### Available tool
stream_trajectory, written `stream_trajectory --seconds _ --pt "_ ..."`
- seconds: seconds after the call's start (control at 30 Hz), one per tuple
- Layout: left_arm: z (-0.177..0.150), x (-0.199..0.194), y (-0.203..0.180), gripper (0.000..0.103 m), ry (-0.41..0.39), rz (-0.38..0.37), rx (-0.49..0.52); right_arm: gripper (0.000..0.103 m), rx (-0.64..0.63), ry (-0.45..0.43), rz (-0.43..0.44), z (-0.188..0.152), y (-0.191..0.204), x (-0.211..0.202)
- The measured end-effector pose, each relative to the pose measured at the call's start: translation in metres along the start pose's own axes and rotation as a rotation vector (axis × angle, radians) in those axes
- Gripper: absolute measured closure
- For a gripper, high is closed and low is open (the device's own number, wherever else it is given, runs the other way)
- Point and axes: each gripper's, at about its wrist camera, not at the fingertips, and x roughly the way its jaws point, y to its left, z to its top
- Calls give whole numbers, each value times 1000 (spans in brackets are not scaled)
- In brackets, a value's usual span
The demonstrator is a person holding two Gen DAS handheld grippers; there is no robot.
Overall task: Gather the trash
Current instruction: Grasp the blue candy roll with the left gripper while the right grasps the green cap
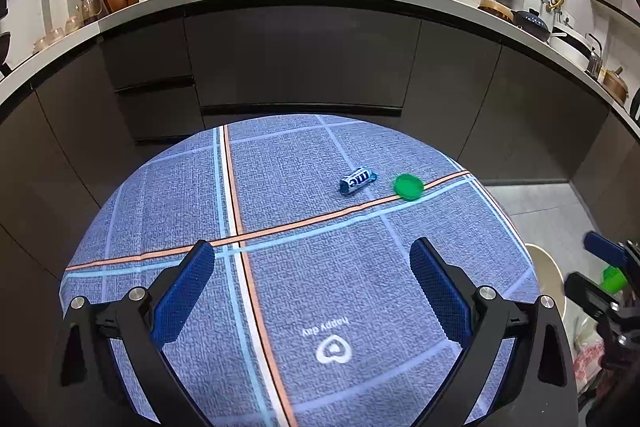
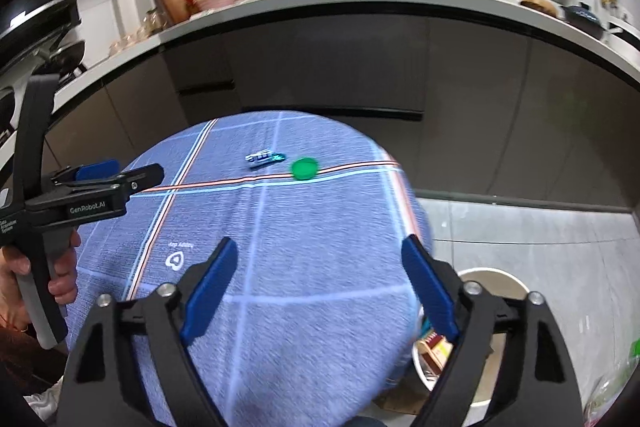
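Two trash items left on table [image 1: 168, 195] near far right edge: candy wrapper [image 1: 357, 180], green cap [image 1: 407, 186] just beside. Waste bin [image 2: 490, 277] located below right edge, partly filled. Left gripper [image 1: 312, 291] and right gripper [image 2: 318, 287] both spread, nothing held.

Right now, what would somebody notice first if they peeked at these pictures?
Probably the bright green cap lying on the blue checked tablecloth, with a small blue candy wrapper just left of it. Nearer, the left gripper hangs open over the cloth, holding nothing.
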Motion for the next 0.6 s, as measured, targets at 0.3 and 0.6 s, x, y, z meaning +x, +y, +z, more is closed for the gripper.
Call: stream_trajectory --seconds 0.3,0.6 --pt "13 29 8 9 15 -18 23 42 -4 88 39 24 13 59" --pt "30 70 5 12 57 -135 74 48 -12 157 58 45 16 119"
